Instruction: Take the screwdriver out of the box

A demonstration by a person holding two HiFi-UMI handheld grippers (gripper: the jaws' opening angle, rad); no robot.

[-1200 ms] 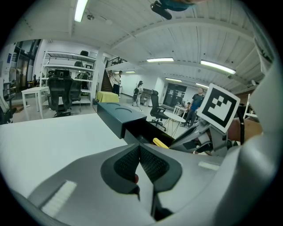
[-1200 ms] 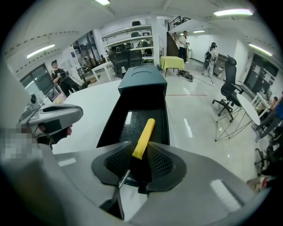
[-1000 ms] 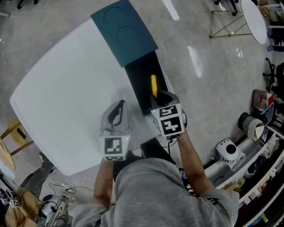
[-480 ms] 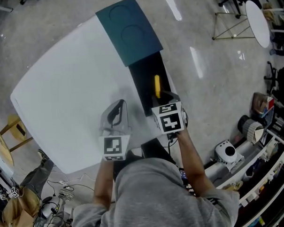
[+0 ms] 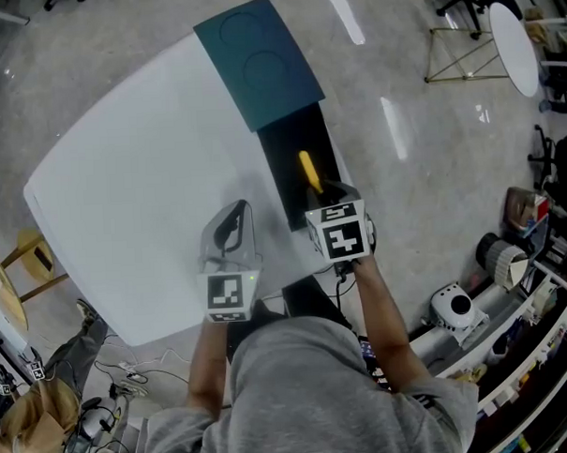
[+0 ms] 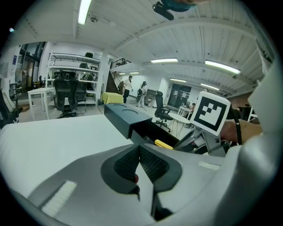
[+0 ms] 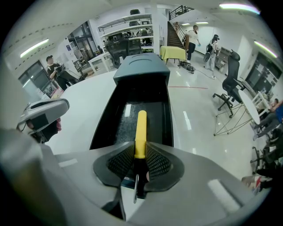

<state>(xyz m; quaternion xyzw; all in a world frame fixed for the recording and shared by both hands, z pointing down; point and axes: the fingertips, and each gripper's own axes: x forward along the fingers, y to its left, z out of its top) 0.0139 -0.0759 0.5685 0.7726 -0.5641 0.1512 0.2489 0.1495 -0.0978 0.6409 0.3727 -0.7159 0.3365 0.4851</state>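
Left gripper (image 6: 139,148): jaws together, empty, over worktop (image 5: 122,181). Right gripper (image 7: 140,155): jaws closing on yellow-handled screwdriver (image 7: 141,130), which lies inside open box (image 7: 102,128). Grasp forming; lift-out remains. Lid (image 7: 142,66) over far end.

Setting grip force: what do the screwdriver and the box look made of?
The screwdriver handle looks like smooth matte yellow plastic, evenly coloured; its black part may be rubber, unclear. The box is dark teal, probably moulded plastic, satin, with round recesses pressed into its top; the black floor inside reflects light.
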